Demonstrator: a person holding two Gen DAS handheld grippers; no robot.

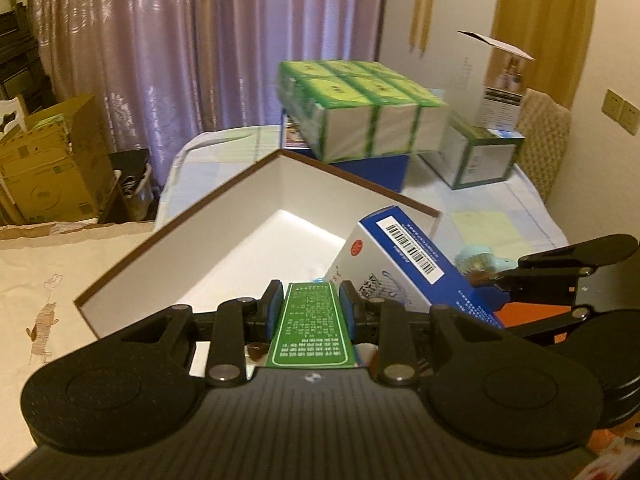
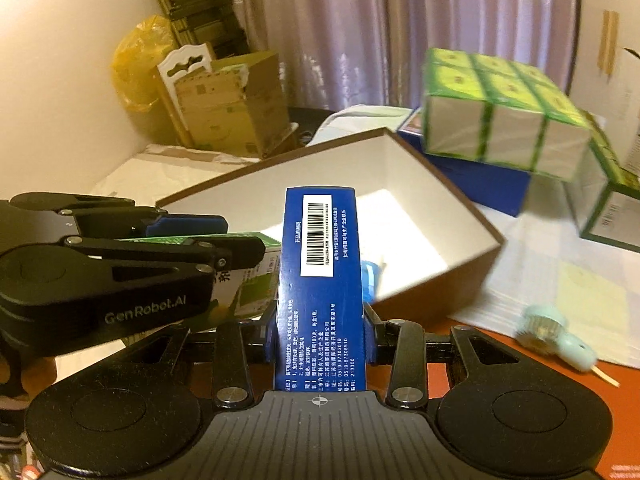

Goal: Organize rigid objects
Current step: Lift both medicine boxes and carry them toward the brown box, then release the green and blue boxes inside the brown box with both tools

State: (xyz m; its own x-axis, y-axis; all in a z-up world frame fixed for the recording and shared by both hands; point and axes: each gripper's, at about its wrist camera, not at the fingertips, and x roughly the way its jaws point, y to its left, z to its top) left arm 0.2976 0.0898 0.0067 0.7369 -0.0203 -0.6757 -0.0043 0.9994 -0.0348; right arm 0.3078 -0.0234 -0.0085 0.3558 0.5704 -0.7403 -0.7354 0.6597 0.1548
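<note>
My left gripper [image 1: 310,304] is shut on a green medicine box [image 1: 310,324] at the near edge of a large open box with white inside and brown rim [image 1: 224,216]. My right gripper [image 2: 320,332] is shut on a blue medicine box [image 2: 320,280] with a barcode, held upright over the near edge of the same open box [image 2: 420,184]. The blue box also shows in the left wrist view [image 1: 404,264], just right of the green box. The left gripper and its green box [image 2: 248,268] appear at the left of the right wrist view.
A pack of green tissue boxes [image 1: 360,108] sits on a blue box [image 1: 372,168] behind the open box. A green-edged carton [image 1: 480,156] stands to the right. A small mint fan [image 2: 552,336] lies on the table. Cardboard boxes [image 2: 236,108] stand by the curtain.
</note>
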